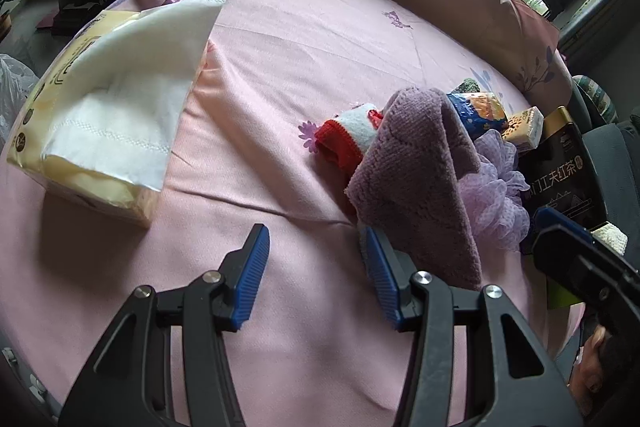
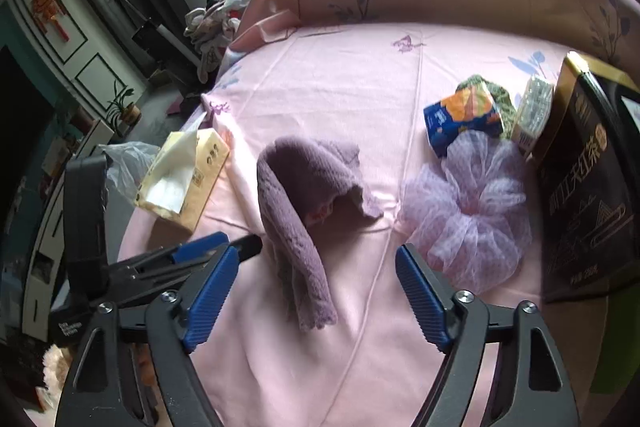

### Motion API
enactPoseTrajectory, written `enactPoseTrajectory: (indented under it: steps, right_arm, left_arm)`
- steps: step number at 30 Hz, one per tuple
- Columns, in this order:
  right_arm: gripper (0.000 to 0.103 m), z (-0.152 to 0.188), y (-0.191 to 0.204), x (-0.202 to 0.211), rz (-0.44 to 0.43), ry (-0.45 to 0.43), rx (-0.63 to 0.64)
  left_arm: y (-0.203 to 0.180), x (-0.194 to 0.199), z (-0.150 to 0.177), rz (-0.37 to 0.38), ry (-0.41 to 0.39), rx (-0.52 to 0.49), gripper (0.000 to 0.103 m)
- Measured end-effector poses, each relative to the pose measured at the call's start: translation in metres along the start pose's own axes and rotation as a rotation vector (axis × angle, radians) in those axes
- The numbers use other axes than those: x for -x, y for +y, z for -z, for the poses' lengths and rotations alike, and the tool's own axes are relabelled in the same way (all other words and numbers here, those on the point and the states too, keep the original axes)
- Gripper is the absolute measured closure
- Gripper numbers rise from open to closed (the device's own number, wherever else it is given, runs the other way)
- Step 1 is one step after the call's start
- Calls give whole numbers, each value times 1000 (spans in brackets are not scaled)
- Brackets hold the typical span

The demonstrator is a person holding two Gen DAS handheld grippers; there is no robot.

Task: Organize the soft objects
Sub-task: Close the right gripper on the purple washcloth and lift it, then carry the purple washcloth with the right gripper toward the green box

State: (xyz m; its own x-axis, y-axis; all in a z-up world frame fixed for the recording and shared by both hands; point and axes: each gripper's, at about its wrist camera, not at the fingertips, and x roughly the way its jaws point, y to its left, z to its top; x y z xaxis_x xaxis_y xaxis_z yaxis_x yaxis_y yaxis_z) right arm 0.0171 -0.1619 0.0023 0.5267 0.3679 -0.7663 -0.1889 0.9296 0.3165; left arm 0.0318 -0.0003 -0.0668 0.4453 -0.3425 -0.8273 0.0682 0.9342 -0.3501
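The right gripper hangs over the pink bed sheet with its jaws spread wide and nothing pressed between them; the tail of the purple towel lies on the sheet in the gap, touching neither pad. The left gripper has its jaws partly open and empty, its right-hand pad just beside the towel's near edge. The towel stands humped and crumpled on the bed. Just beside it, in the left wrist view, lies a red and white cloth, partly under the towel's fold. On the towel's other side sits a lilac mesh bath puff, with a blue and orange packet behind it and a black tea box upright beyond. A yellow tissue pack lies well apart near the bed's edge.
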Motion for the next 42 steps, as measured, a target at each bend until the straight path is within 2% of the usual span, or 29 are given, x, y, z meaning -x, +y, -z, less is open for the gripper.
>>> enactPoseTrajectory:
  steps: [3,5,10,11,12,14,15,18,21,27,31,36,42]
  right_arm:
    - [20,-27,9,-11,22,-39,57]
    - [20,-43,11,-29,28,-30,79]
    - [20,-51,7,-74,-70,31,71]
    - [26,-49,4,-81,-84,48,53]
    - [39,-47,1,-88,-95,67,37]
    - [56,-42,-3,-98,-115,104,14]
    - [60,-40,-5,-99,-136,107,-2]
    - [69,-35,-10,-92,-177,96,-44]
    - [70,-27,-9,-79,-226,84,-66]
    - [70,-10,3,-35,-299,-22,-40]
    - [70,2,5,-6,-306,-113,-32]
    - [70,16,5,24,-325,-207,-5]
    - [70,18,16,51,-274,-290,66]
  left_arm:
    - [-2,-6,-3,23,12,8,54]
    - [-4,-11,-5,27,16,10,54]
    - [-7,-18,-9,52,18,0,55]
    - [-8,-19,-10,66,20,-7,55]
    - [-8,-20,-11,73,26,-3,55]
    - [-8,-22,-12,70,30,6,55]
    - [-9,-22,-11,68,27,2,55]
    - [-11,-20,-11,74,21,-1,55]
    - [-13,-14,-9,86,17,19,56]
    - [-28,24,1,137,-112,-47,60]
    - [-42,43,11,180,-171,-110,68]
    - [-62,67,24,165,-266,-222,71]
    - [-62,81,28,229,-341,-221,73]
